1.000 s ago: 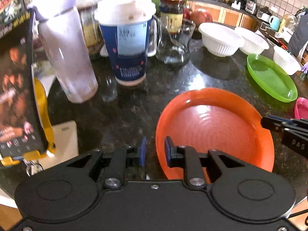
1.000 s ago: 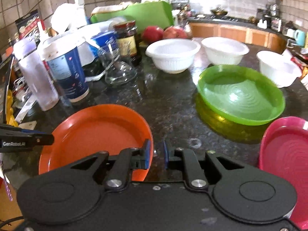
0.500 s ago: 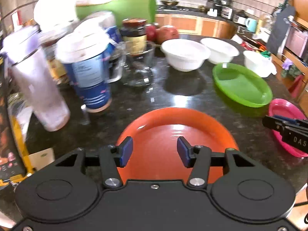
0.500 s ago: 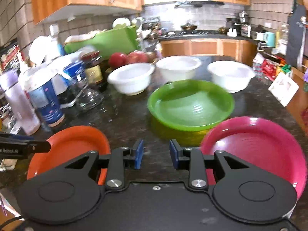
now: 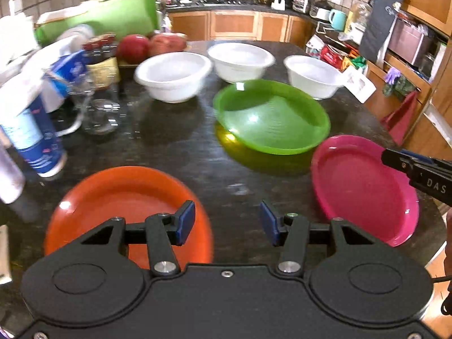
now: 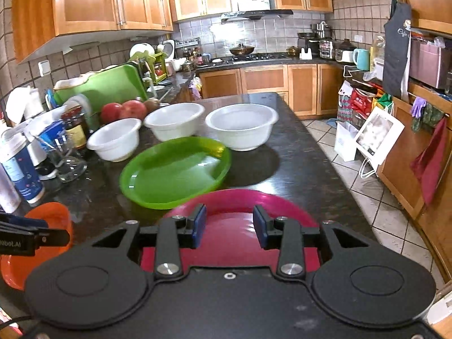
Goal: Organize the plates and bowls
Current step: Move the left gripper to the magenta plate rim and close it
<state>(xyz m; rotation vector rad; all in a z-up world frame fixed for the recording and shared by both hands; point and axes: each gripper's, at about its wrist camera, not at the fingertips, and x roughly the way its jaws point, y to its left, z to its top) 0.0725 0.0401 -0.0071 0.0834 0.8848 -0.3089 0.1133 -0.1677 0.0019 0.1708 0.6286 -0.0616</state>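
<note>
Round glossy pink plastic plate (image 6: 240,212) directly ahead of and below right gripper (image 6: 228,226), jaws just opening, empty; left gripper (image 5: 227,223) half-wide, empty, farther off.

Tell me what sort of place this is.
A home kitchen, most likely. Wooden cabinets line tiled walls, a gas hob sits under a range hood, and the dark stone counter holds white bowls and plastic plates.

Wooden cabinets (image 6: 84,5), grey tiled wall (image 6: 358,2), pale tiled floor (image 6: 375,195), dark granite counter (image 6: 296,152).
</note>
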